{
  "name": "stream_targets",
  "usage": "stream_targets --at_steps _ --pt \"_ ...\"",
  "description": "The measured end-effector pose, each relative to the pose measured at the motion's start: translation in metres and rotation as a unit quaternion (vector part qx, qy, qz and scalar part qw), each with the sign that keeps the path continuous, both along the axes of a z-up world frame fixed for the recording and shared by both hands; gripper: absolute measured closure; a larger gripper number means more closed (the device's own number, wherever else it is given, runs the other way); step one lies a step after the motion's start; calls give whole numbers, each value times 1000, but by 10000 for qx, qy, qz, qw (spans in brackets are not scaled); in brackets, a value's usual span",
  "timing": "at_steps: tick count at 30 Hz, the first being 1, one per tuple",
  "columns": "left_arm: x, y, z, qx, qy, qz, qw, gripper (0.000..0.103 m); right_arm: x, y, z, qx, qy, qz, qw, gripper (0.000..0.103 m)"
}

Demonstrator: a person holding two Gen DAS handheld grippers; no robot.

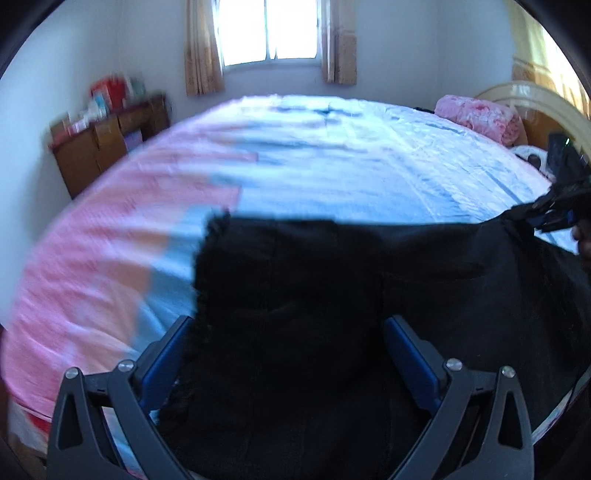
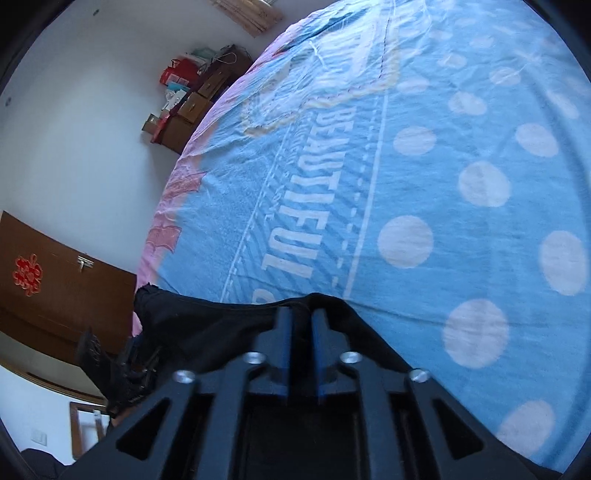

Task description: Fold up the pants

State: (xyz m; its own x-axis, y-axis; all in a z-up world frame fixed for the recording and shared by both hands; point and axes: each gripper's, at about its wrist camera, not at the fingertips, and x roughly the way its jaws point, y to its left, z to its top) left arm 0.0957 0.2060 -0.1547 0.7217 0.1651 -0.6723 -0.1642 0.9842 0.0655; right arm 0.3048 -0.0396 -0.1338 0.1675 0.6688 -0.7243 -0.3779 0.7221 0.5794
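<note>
Bedroom walls in white surround a wide bed (image 1: 332, 155) whose sheet is light blue with white dots and a pink border; in the right wrist view the word BEAUTIFUL runs along a printed band on the sheet. A bright window (image 1: 269, 29) with beige curtains sits at 12 o'clock in the left wrist view, a brown cabinet (image 1: 107, 140) loaded with boxes stands at 10 o'clock, and a pink folded blanket (image 1: 480, 114) lies at 2 o'clock by the headboard. The black pants (image 1: 332, 314) fill the lower middle of that view, spread over the near edge of the bed, their far edge a straight line across the sheet. The left hand-held gripper (image 1: 288, 325) is at 6 o'clock with its blue-lined fingers standing wide apart; the dark cloth lies between them, and neither pad visibly presses it. The right hand-held gripper (image 1: 554, 212) shows at 3 o'clock in the left wrist view, at the corner of the pants. In its own view its fingers are close together with a narrow gap, a ridge of black fabric bunched at their tips; whether the pads press on it cannot be told. A brown door (image 2: 62, 284) with a red knot ornament is at 9 o'clock there.
</note>
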Motion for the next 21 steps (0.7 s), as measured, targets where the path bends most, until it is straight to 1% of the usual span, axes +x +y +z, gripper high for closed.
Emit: stream_targets --at_steps 1,3,6,7,10,12,13,15,17,18,19,20,21 --pt "-4 -4 8 193 -114 -39 9997 0 -8 -7 10 -101 -193 -61 9997 53" --pt "-6 -6 17 333 -225 -102 9991 0 -27 -25 29 -109 -558 -124 9983 53" --pt "-4 -9 23 288 -215 -167 9992 0 -64 -47 45 60 -650 23 9979 53" --pt "-6 -13 24 267 -237 -226 9991 0 -84 -49 48 -7 -766 202 9969 53" --pt "-19 -35 24 219 -284 -610 9975 0 -142 -37 49 -529 -1212 786 9881 53" --pt "-31 -59 18 148 -244 -1019 9944 0 -175 -30 42 -699 -1396 1111 9815 53" --pt "-34 -68 14 146 -211 -1139 9932 0 -191 -25 34 -847 -1465 1314 9768 53" --pt "-36 -86 1 186 -25 -1264 9918 0 -210 -16 16 -1186 -1497 1531 9696 53" --pt "-35 -94 -10 242 161 -1286 9913 0 -212 -13 2 -1166 -1322 1477 9732 53" --pt "-34 -97 -18 331 304 -1279 9908 0 -211 -12 -7 -1106 -1109 1476 9766 53" --pt "-34 -99 -26 444 469 -1269 9898 0 -213 -12 -16 -1175 -958 1503 9769 54" --pt "-34 -98 -29 448 489 -1269 9897 0 -213 -11 -24 -1280 -895 1485 9765 56" --pt "-37 -97 -28 364 397 -1269 9905 0 -214 -12 -27 -1279 -873 1455 9772 57"
